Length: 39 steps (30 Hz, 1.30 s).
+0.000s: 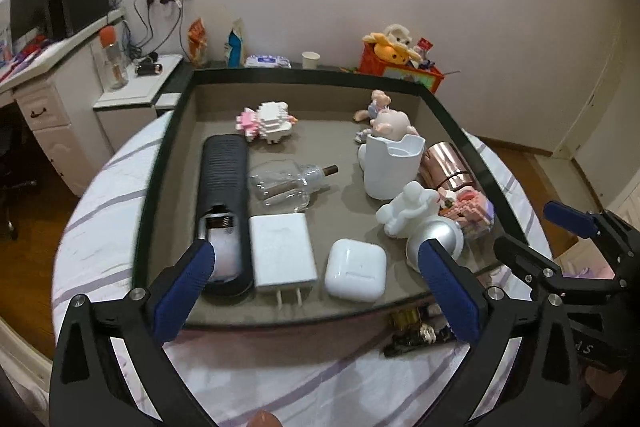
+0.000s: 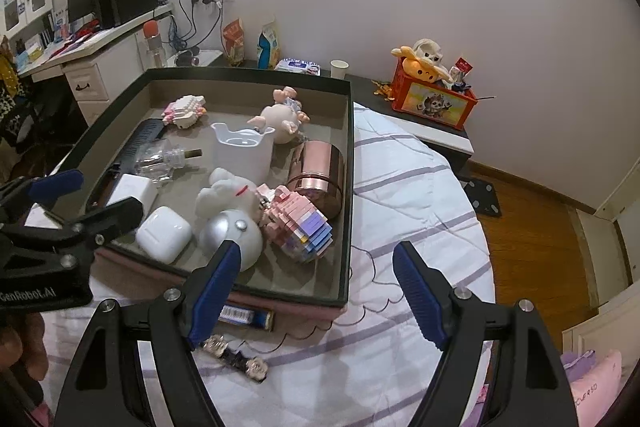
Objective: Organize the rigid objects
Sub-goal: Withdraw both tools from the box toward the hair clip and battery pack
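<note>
Over tray (image 1: 176,131) near edge | left tongs (image 1: 316,283) wide open, empty, straddling charger (image 1: 282,251), prongs toward them | right tongs (image 2: 316,291) open, empty, beside tray

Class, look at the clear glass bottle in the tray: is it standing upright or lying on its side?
Lying on its side. The glass bottle rests lengthwise on the tray floor, its dark-tipped neck pointing sideways toward the white cup.

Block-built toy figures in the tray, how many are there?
2. A white-and-pink block figure sits near the tray's far left wall; a pink-and-purple block figure sits at the near right, beside the rose-gold canister. Others may be hidden.
</note>
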Each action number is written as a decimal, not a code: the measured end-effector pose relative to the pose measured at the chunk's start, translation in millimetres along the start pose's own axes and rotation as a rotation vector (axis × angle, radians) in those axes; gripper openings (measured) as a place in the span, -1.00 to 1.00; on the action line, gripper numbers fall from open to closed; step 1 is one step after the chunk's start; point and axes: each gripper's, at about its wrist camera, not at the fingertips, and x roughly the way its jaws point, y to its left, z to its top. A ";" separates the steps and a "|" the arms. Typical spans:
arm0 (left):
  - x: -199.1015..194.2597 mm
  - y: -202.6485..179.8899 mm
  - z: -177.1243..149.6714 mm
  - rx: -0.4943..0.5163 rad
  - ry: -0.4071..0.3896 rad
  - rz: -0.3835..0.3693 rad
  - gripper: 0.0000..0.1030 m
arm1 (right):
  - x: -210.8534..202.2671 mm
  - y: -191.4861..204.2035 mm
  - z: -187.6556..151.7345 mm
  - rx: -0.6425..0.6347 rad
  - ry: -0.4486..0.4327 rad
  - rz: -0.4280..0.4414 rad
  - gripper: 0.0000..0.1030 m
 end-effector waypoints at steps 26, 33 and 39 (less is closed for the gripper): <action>-93.8 9.3 -113.1 0.003 0.003 0.053 0.99 | -82.2 -1.2 -110.1 0.148 -0.008 0.117 0.55; -101.2 5.7 -119.8 0.006 -0.004 0.055 0.99 | -88.1 3.4 -111.6 0.138 -0.016 0.129 0.55; -102.5 9.3 -117.7 -0.001 -0.007 0.061 0.99 | -81.6 10.0 -108.8 0.126 -0.007 0.138 0.55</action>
